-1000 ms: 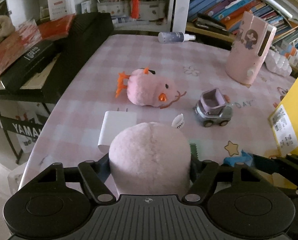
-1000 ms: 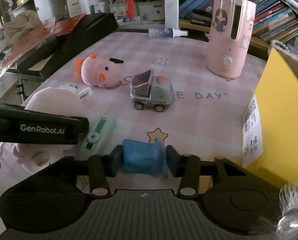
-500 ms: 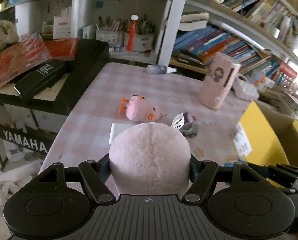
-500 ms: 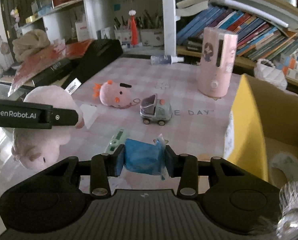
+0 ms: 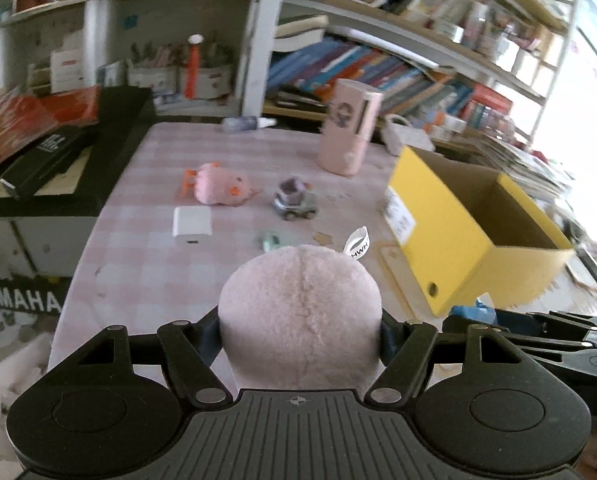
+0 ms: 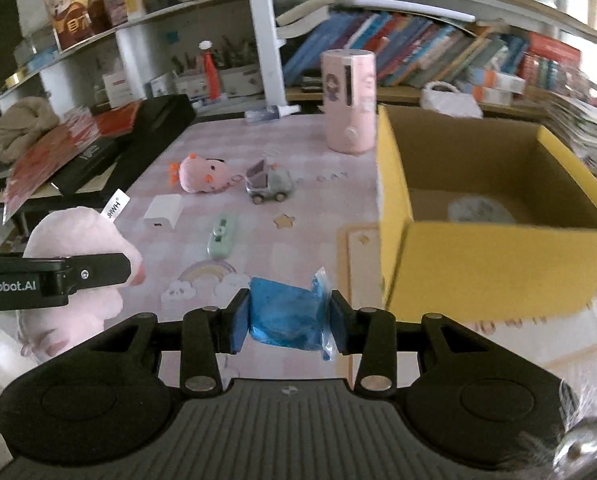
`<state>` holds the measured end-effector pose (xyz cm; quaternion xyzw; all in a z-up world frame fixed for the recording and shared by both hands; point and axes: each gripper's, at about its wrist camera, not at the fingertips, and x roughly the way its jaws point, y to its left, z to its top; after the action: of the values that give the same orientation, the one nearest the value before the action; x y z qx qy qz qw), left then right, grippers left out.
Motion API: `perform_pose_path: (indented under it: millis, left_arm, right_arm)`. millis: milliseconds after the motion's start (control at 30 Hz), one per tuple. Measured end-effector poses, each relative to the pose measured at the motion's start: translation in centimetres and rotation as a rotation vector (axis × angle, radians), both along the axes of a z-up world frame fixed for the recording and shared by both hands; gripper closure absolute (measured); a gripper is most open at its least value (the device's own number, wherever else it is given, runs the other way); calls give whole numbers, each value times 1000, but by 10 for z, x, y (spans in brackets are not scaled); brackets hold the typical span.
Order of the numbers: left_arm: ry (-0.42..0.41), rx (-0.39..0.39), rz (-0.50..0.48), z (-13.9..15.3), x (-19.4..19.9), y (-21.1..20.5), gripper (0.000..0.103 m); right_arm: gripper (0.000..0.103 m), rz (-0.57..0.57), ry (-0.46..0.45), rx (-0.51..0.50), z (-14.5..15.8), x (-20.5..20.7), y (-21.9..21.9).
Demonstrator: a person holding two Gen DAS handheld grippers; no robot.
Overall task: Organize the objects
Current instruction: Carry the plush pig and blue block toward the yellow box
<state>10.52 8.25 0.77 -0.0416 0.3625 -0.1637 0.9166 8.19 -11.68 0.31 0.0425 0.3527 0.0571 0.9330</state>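
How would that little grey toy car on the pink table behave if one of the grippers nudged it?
The toy car stands on small wheels, so a nudge along its length would probably roll it across the tablecloth. It looks like hard plastic, likely stiff and light. A sideways push might skid or tip it, since its purple bucket stands tall over a short base.

We are looking at our two matte black grippers, the left gripper (image 5: 300, 326) and right gripper (image 6: 287, 320), each showing a ribbed housing, round side discs, silver screws, angular linkage arms, with white "GenRobot.AI" lettering along one finger.
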Motion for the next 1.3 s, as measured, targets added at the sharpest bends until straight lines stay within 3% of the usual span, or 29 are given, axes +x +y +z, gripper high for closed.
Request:
perform_pose_path:
  millis: [367,867,1133,1300]
  left_arm:
    - [7,24,-184,-5,-40,-24,31]
    - [-16,50,-508,-7,-64,-110,31]
    - [-49,68,-622,-4,-68,-150,31]
    - [-94,56,-636,5,-61,-166,31]
  right_arm:
    - [66,-173,19,42,-10,-74,-12]
    - [66,-501,67,70,-21,-146,-77]
    - [66,-639,76,103,-24,-160,-114]
    - [66,-664,73,116,-22,-150,-131]
